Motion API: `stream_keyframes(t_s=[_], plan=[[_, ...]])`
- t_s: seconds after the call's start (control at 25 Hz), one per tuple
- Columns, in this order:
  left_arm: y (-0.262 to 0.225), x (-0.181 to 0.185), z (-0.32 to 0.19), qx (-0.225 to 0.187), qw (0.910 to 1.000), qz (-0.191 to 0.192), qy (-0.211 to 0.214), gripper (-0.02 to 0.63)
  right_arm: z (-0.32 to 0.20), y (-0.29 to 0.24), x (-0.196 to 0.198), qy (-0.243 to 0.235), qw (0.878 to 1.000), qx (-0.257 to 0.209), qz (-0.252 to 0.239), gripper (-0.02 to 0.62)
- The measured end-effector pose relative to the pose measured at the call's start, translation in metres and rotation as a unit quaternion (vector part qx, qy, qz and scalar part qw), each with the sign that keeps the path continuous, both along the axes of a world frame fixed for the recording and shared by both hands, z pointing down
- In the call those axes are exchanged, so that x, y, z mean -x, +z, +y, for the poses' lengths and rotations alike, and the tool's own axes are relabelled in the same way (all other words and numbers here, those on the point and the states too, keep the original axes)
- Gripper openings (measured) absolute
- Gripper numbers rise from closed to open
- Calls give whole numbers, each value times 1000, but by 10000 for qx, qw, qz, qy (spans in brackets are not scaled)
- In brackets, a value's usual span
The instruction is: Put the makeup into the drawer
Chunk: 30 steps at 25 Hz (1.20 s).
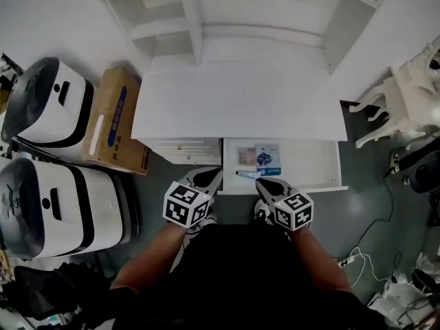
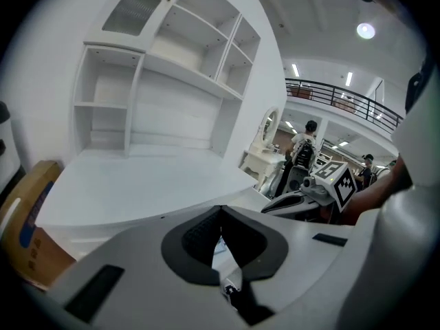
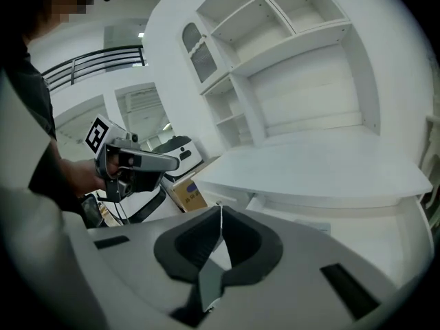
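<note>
Apparently the placing is wrapping up: the makeup is lying inside the open drawer beneath the surface's front edge. The left claw and right claw are hovering at the drawer's front rim, both closed, gripping nothing.

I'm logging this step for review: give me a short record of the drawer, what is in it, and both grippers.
drawer: open, under the desk's right half
contents: tube near the front; blue-printed packet and tan packet behind it
left gripper: shut, nothing between the jaws
right gripper: shut, nothing between the jaws
gripper position: both over the drawer's front edge
</note>
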<state>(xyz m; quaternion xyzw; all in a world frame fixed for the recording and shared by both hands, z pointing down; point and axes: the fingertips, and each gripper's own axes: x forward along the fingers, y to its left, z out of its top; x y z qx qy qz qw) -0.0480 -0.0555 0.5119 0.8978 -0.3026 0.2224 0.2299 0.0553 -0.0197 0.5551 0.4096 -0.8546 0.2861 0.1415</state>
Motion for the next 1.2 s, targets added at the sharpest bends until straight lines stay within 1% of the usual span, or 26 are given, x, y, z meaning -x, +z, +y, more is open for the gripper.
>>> stream_keyframes(t_s=[0.16, 0.32, 0.44, 0.56, 0.72, 0.8, 0.92, 1.08, 1.2], plan=[[5, 25, 19, 90, 9996, 60, 246, 11, 19, -6, 16, 475, 9987, 5, -189, 32], [4, 38, 34, 133, 9983, 119, 560, 11, 39, -16, 20, 1091, 9939, -58, -158, 32], [3, 42, 50, 140, 9962, 149, 850, 11, 59, -21, 24, 1475, 9888, -88, -207, 28], [9, 43, 63, 177, 9938, 94, 1094, 11, 78, -23, 26, 1737, 9844, -91, -277, 28], [12, 39, 77, 238, 9926, 39, 1188, 11, 98, -19, 16, 2072, 9781, 19, -174, 28], [11, 33, 85, 208, 9918, 33, 1263, 11, 105, -19, 7, 2225, 9746, 43, -234, 28], [9, 25, 93, 159, 9921, 23, 1247, 11, 112, -24, -1, 2245, 9740, -11, -309, 28], [4, 16, 103, 200, 9947, 66, 1007, 11, 123, -36, -8, 2027, 9789, -143, -229, 28], [-1, 4, 115, 143, 9954, 97, 941, 11, 131, -44, -16, 1852, 9823, -223, -182, 28]])
